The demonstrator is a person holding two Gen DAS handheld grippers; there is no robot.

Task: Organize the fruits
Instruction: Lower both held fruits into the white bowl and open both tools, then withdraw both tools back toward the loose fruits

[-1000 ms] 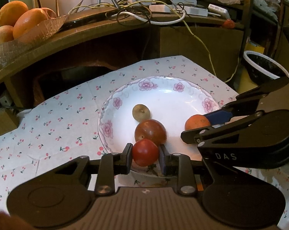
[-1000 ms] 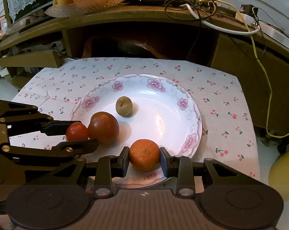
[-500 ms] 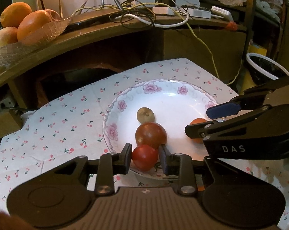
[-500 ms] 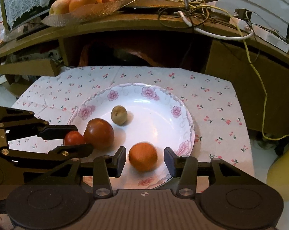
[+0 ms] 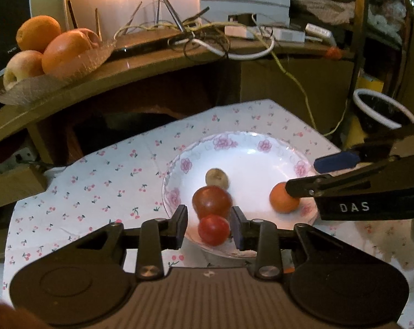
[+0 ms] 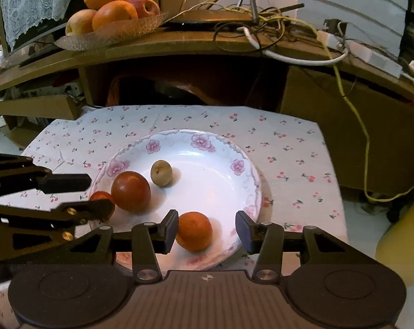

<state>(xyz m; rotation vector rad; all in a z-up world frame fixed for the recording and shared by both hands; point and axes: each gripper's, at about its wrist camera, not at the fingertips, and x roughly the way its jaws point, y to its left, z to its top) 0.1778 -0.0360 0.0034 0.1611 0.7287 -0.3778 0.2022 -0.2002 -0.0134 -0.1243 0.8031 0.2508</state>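
the plate [image 6: 245, 175], white with pink flowers round its rim, sits on a cloth [image 6: 289, 148] printed with small cherries, and four fruits lie in it. the left gripper [image 5: 209, 226] hangs over the near edge of the plate with the small red tomato [image 5: 213, 229] between its fingers; its jaws are opening, a clear gap shows on the left side of the tomato and the right pad is just beside it, so the tomato rests on the plate rather than being gripped. just behind the tomato and touching it is a larger dark red fruit [image 5: 212, 202], and behind that a small brownish round fruit [image 5: 217, 177]. the right gripper [image 6: 207, 231] has its jaws standing fairly wide around the orange [image 6: 194, 230], which lies in the near right part of the plate; the left pad is touching or nearly touching the orange, i cannot tell which, while the right pad is well apart from it, so the orange is not held. on the wooden shelf [image 6: 179, 46] behind the cloth a glass dish [image 6: 111, 34] carries oranges and apples, beside a tangle of cables [image 6: 261, 24]. a dark bowl with a white rim [image 5: 382, 109] stands off to the right in the left wrist view.
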